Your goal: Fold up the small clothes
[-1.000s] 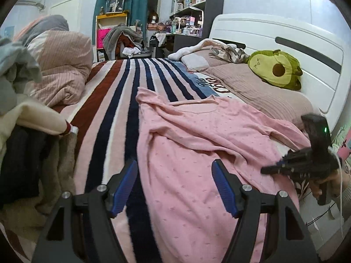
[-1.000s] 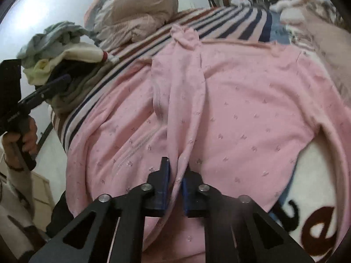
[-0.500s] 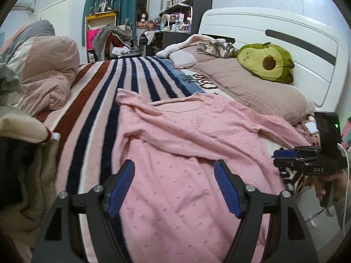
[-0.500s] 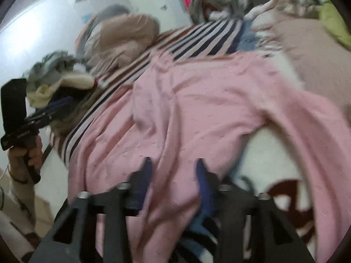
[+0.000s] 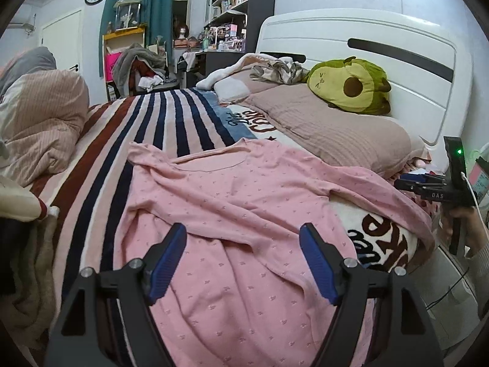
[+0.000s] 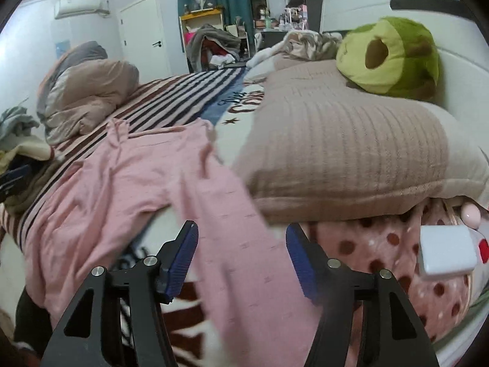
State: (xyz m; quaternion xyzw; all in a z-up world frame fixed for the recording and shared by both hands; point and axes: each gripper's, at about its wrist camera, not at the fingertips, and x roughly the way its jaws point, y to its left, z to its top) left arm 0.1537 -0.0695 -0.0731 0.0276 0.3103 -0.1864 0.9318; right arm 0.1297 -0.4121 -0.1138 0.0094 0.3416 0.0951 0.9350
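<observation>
A pink dotted long-sleeved top (image 5: pixel 232 202) lies spread face up on the striped bed cover (image 5: pixel 159 122), neckline toward the far end. My left gripper (image 5: pixel 243 263) hovers open over its lower body, nothing between the blue pads. The right gripper (image 6: pixel 241 253) is over the top's right sleeve (image 6: pixel 232 202), beside the pillow. Its jaws are opening, and the sleeve runs below and between the fingers without being pinched. In the left wrist view the right gripper (image 5: pixel 403 182) shows at the bed's right edge, held by a hand.
A ribbed beige pillow (image 6: pixel 351 153) with a green avocado plush (image 5: pixel 348 85) lies against the white headboard (image 5: pixel 366 39). A bundled quilt (image 5: pixel 39 122) and a heap of clothes (image 5: pixel 18 244) fill the left side. Polka-dot fabric (image 6: pixel 382 244) and a white box (image 6: pixel 446 250) sit under the pillow's edge.
The right gripper let go of the pinched fold in the middle of the top, opened, and swung right to the sleeve by the pillow. The left gripper drifted right over the top, staying open.
</observation>
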